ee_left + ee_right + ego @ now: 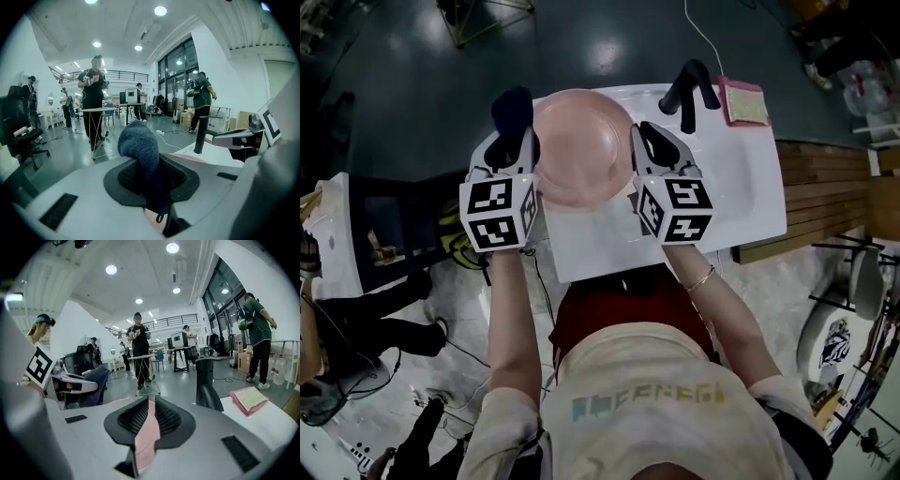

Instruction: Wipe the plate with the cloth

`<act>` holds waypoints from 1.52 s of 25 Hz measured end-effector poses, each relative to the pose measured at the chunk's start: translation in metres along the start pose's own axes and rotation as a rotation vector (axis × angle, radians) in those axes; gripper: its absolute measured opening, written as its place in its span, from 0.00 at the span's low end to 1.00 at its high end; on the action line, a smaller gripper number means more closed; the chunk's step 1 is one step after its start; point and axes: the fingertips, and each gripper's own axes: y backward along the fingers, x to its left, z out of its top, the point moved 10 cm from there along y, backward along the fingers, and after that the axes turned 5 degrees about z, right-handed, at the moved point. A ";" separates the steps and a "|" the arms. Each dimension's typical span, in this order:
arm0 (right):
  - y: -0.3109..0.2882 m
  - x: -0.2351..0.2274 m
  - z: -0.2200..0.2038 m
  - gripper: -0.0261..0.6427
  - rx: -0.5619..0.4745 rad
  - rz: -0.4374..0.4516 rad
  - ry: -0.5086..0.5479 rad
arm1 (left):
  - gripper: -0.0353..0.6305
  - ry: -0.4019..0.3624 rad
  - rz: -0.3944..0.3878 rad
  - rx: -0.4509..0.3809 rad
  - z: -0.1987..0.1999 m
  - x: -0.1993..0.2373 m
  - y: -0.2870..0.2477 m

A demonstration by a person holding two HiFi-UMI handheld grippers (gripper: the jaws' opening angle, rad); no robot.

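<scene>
Your right gripper [649, 148] has its fingers [168, 418] closed on the right rim of the pink plate [579, 148], and the rim runs edge-on between them. Your left gripper [512, 141] has its fingers [124, 180] clamped on the dark blue cloth [512, 106]. The cloth bulges past the tips, just beside the plate's left rim. The plate lies between both grippers, towards the far left corner of the white counter [750, 178].

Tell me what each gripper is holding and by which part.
The left gripper clamps the dark blue cloth at a bunched part, one end poking out past the jaws. The right gripper pinches the pink plate by its rim.
</scene>
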 end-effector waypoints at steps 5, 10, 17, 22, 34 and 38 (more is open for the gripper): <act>0.025 0.008 0.019 0.13 -0.091 0.030 -0.001 | 0.17 0.048 -0.003 -0.088 0.008 -0.006 0.020; 0.049 0.010 0.028 0.13 -0.165 0.064 -0.023 | 0.17 0.079 -0.007 -0.146 0.010 -0.011 0.038; 0.073 0.009 0.035 0.09 -0.207 0.111 0.022 | 0.17 0.093 -0.023 -0.201 0.011 -0.027 0.063; 0.087 0.012 0.041 0.09 -0.231 0.150 0.073 | 0.17 0.096 -0.023 -0.214 0.010 -0.045 0.077; 0.133 0.013 0.030 0.09 -0.261 0.213 0.083 | 0.17 0.078 0.029 -0.244 0.001 -0.080 0.125; 0.154 0.009 0.026 0.09 -0.280 0.222 0.081 | 0.17 0.083 0.057 -0.259 -0.002 -0.093 0.143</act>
